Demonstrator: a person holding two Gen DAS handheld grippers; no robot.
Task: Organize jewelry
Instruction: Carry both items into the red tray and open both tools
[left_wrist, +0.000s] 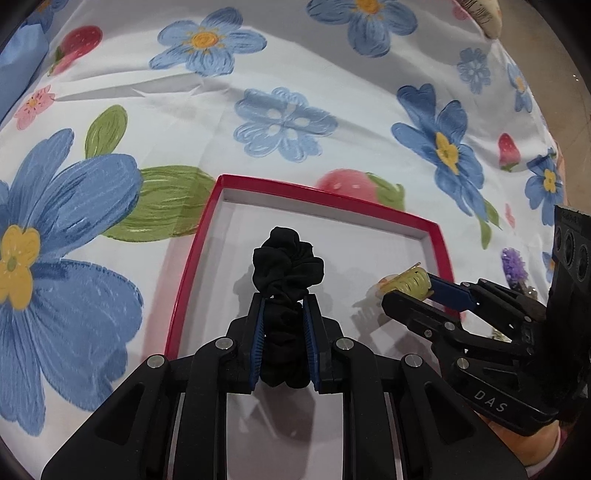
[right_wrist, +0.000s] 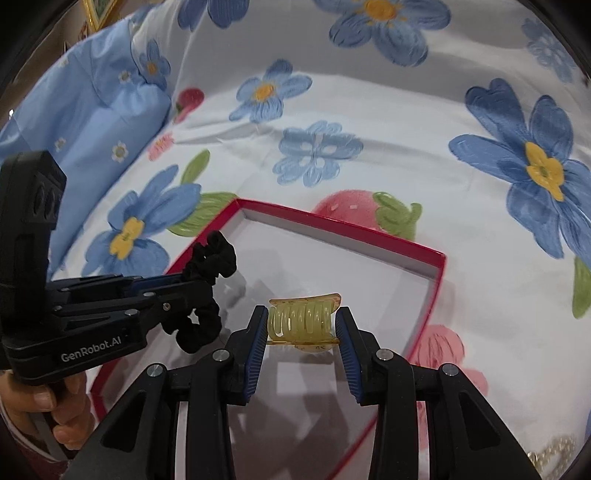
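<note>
Scrunchie (left_wrist: 286, 258) over red box (left_wrist: 192, 258), floral sheet (left_wrist: 295, 74)

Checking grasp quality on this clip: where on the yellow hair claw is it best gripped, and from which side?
Across its ribbed spring barrel, one pad on each end, coming from above and behind, as the right gripper holds the yellow hair claw now. The barrel's ends look flattest, and the teeth stay clear below, over the red box.

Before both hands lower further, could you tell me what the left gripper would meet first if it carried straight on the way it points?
Probably the white floor of the red box: the left gripper, shut on the black scrunchie, points down into it, with nothing visible between, though depth is unclear.
</note>
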